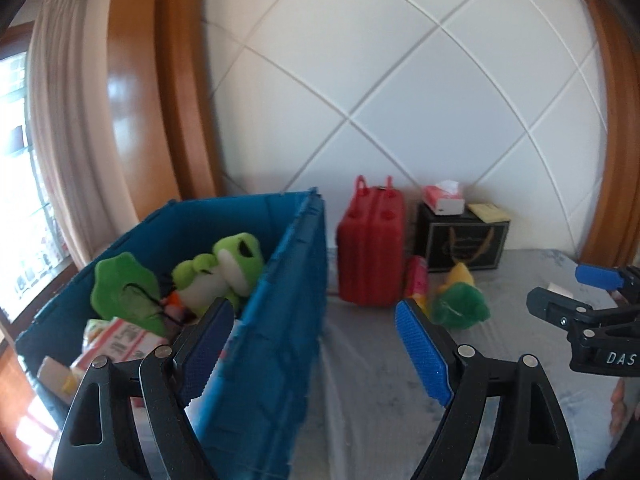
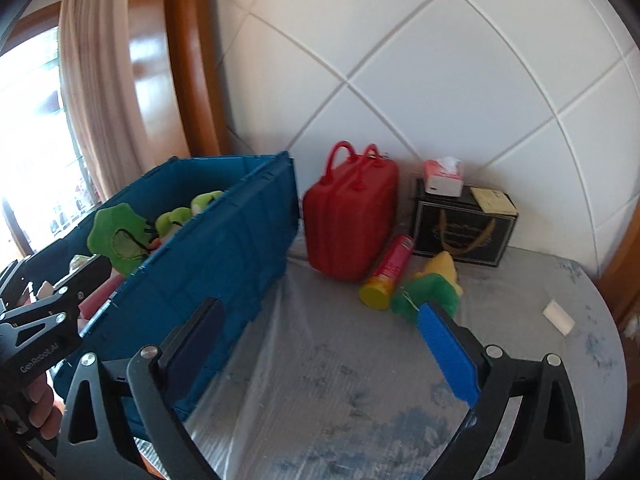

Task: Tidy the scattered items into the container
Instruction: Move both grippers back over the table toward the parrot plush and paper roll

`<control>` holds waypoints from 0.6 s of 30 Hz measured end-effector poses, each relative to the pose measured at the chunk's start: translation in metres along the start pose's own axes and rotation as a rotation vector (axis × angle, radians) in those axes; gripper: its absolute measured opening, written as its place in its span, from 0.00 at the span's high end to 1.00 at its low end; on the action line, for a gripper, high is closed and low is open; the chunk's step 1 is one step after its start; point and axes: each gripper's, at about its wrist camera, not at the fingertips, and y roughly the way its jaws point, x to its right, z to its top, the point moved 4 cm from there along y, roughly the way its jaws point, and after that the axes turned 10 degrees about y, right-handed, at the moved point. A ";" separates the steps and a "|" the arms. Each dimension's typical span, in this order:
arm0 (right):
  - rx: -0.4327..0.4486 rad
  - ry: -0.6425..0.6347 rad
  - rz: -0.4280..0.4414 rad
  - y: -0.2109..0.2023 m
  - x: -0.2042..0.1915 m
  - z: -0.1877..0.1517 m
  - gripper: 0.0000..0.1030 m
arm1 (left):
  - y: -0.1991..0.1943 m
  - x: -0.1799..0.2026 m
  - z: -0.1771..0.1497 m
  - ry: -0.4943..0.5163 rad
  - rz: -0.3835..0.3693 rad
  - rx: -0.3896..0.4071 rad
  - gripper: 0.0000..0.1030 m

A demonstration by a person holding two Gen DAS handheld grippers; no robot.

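A blue crate stands on the left of a grey bed cover. It holds a green frog plush, a green leaf-shaped plush and snack packets. On the cover lie a pink tube with a yellow cap and a green and yellow plush. My left gripper is open and empty, its left finger over the crate's near wall. My right gripper is open and empty above the cover, just right of the crate.
A red case stands upright against the white quilted headboard. To its right is a black box with a tissue pack on top. A small white item lies at the far right. A curtain and window are behind the crate.
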 end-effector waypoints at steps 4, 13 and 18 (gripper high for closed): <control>-0.016 0.047 -0.052 -0.009 0.076 -0.007 0.02 | 0.022 0.080 0.007 0.025 -0.092 -0.032 0.19; -0.091 0.152 -0.194 -0.012 0.251 -0.028 0.02 | 0.081 0.218 0.008 0.071 -0.174 -0.161 0.19; -0.127 0.224 -0.257 -0.012 0.319 -0.040 0.02 | 0.113 0.262 0.018 0.123 -0.205 -0.199 0.19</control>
